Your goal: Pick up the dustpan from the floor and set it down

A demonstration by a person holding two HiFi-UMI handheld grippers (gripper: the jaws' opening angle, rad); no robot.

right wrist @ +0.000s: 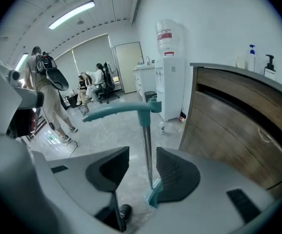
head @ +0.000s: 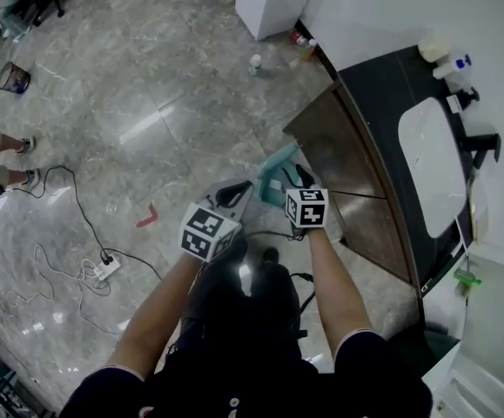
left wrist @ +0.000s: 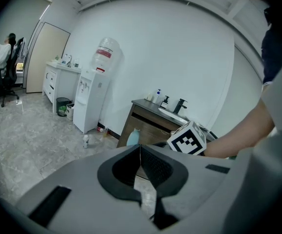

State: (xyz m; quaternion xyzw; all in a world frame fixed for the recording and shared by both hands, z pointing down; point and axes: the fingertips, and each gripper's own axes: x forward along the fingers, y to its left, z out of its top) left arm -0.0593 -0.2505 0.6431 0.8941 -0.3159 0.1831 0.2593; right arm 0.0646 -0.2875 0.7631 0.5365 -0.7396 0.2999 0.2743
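Note:
The teal dustpan (head: 278, 169) stands upright on the floor against the wooden cabinet. Its curved teal handle (right wrist: 116, 112) tops a thin metal pole (right wrist: 146, 150), and a bit of the teal pan (right wrist: 154, 195) shows low down. My right gripper (right wrist: 143, 162) is open: the pole runs between its jaws with a gap on either side. In the head view the right gripper (head: 292, 179) is at the dustpan. My left gripper (left wrist: 141, 152) is shut with nothing in it, and the left gripper (head: 232, 195) hovers just left of the dustpan.
A wooden vanity cabinet (head: 356, 177) with a white sink (head: 430, 164) lines the right side. A water dispenser (left wrist: 94, 96) stands beyond it, and a small bottle (head: 255, 62) is on the floor. A power strip with cables (head: 104, 270) lies at left, near a person's feet (head: 8, 159).

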